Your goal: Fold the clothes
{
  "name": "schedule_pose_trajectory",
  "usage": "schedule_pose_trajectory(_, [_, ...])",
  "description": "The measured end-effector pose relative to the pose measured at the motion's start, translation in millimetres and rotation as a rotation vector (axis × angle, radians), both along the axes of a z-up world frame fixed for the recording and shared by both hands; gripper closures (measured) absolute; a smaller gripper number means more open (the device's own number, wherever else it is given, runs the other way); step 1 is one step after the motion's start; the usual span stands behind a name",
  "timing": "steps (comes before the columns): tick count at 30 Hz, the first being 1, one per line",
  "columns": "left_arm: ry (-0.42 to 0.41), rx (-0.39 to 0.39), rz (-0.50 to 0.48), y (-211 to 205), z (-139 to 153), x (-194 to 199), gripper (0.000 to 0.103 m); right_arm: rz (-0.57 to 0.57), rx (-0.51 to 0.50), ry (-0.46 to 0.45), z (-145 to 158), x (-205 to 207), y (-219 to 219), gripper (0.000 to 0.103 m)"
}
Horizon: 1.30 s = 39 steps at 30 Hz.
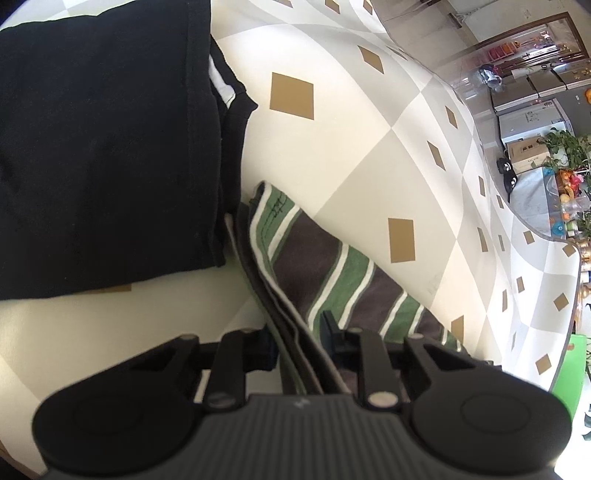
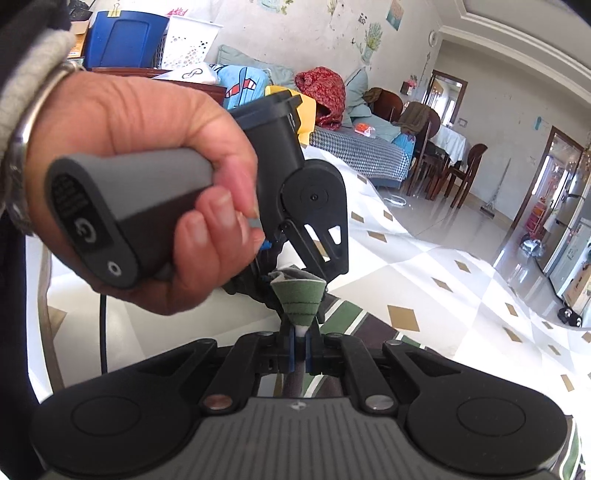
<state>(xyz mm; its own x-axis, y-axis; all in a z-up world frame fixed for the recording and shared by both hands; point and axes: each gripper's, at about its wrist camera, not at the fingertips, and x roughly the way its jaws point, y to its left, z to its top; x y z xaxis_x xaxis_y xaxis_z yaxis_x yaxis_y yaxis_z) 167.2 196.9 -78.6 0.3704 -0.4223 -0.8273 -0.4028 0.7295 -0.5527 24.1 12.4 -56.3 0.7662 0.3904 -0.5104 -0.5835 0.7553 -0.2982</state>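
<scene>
My left gripper [image 1: 298, 341] is clenched on the folded edge of the striped shirt [image 1: 325, 273], which lies on the checked tablecloth [image 1: 369, 177] just right of the folded black garment [image 1: 103, 147]; my right gripper [image 2: 300, 345] pinches the shirt's green edge; my hand [image 2: 147, 177] grips the other handle.

Bright room: scuffed white wall [image 2: 295, 33], cluttered sofa [image 2: 362, 147], wooden chairs [image 2: 461, 173].

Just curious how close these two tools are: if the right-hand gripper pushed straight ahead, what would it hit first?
Probably the left gripper, right ahead pinching the same striped garment; depth is hard to judge.
</scene>
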Motion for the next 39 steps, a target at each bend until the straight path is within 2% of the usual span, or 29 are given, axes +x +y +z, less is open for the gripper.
schedule_pose_trajectory(1, [-0.019, 0.006, 0.0, -1.6, 3.3, -1.1, 0.093, -0.001, -0.001, -0.006, 0.6, -0.7, -1.1, 0.098])
schedule_pose_trajectory(3, [-0.073, 0.017, -0.007, -5.9, 12.9, -4.0, 0.096, -0.007, 0.0, -0.019, 2.7, -1.7, -4.3, 0.098])
schedule_pose_trajectory(7, [-0.181, 0.05, -0.046, -18.5, 35.1, -9.2, 0.097, -0.024, 0.012, -0.04, 8.0, -2.9, -12.0, 0.098])
schedule_pose_trajectory(12, [-0.257, 0.032, -0.064, -33.0, 52.4, -17.5, 0.097, -0.048, 0.021, -0.067, 14.3, -6.4, -23.2, 0.098])
schedule_pose_trajectory(20, [-0.348, 0.049, -0.095, -62.2, 78.5, -28.8, 0.097, -0.095, 0.043, -0.111, 28.2, -12.6, -45.7, 0.099])
schedule_pose_trajectory(25, [-0.387, 0.08, -0.129, -88.4, 94.3, -32.9, 0.097, -0.135, 0.053, -0.136, 35.5, -13.6, -63.7, 0.099])
schedule_pose_trajectory(39, [-0.425, 0.106, -0.203, -170.3, 124.8, -24.1, 0.097, -0.274, 0.126, -0.161, 57.7, -12.2, -127.2, 0.099])
